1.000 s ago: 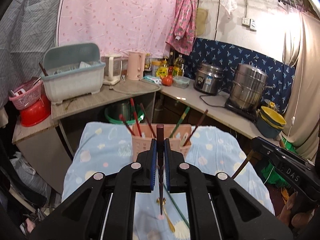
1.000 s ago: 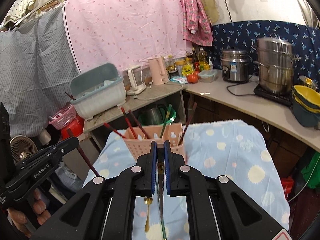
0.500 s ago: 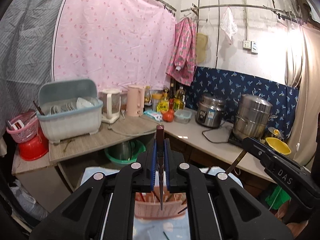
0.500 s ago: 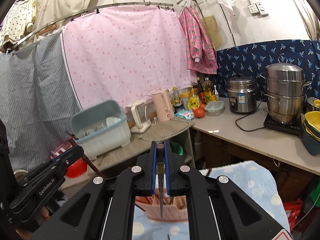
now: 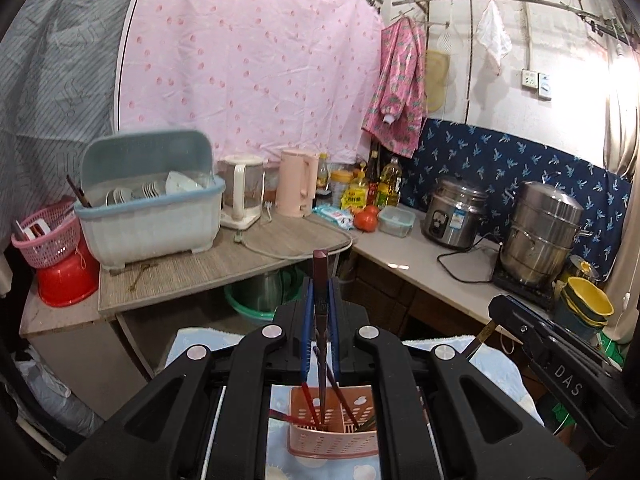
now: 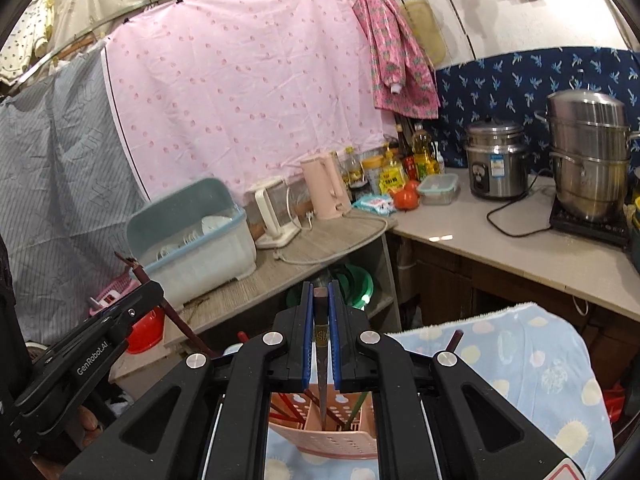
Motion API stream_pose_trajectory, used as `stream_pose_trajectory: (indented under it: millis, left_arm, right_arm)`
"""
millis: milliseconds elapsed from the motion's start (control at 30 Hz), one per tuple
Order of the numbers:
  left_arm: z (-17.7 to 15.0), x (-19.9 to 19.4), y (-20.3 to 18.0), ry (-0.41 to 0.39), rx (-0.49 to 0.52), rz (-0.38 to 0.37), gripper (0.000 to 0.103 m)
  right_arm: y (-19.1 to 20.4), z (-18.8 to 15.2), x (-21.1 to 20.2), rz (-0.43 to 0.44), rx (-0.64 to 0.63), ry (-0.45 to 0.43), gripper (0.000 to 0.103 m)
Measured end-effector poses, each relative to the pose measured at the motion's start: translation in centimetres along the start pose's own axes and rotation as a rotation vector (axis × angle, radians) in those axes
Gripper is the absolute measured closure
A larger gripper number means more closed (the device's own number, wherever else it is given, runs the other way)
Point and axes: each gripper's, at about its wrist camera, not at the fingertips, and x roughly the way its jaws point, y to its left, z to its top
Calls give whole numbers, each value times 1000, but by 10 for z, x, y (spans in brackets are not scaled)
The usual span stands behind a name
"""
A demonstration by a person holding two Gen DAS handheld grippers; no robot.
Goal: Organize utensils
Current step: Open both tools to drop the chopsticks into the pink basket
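A dark chopstick (image 5: 321, 344) stands clamped upright in the left gripper (image 5: 320, 320), tip inside the pink utensil basket (image 5: 334, 436) on the cloud-print cloth (image 6: 532, 364). The right gripper (image 6: 321, 320) pinches a second chopstick (image 6: 321, 356) over the same basket, fingers (image 6: 307, 340) clenched.

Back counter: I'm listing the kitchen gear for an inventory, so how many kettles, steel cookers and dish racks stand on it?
Kettles: 2, white kettle and pink kettle
Steel cookers: 2, rice cooker and steamer pot
Dish racks: 1, covered dish rack
Total: 5
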Motion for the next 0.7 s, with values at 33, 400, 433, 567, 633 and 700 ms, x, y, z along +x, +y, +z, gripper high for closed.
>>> stream_pose_trajectory:
  millis: [33, 400, 433, 567, 633, 700]
  left_arm:
    - [-4, 4, 1, 10, 0, -1, 96]
    - [-31, 15, 6, 41, -5, 48, 49]
    - [-31, 16, 5, 48, 0, 48, 49]
    - [-36, 14, 3, 65, 0, 48, 49]
    - [-37, 13, 2, 70, 2, 47, 49]
    - [-40, 10, 1, 74, 7, 51, 49]
  right_arm:
    - [-2, -4, 6, -1, 1, 15, 96]
    - [-7, -32, 15, -63, -20, 42, 50]
    - [-7, -34, 14, -64, -23, 45, 50]
    - [-7, -38, 10, -65, -27, 51, 50]
    - [-6, -41, 7, -63, -27, 53, 50]
    - [-7, -43, 2, -62, -28, 54, 50]
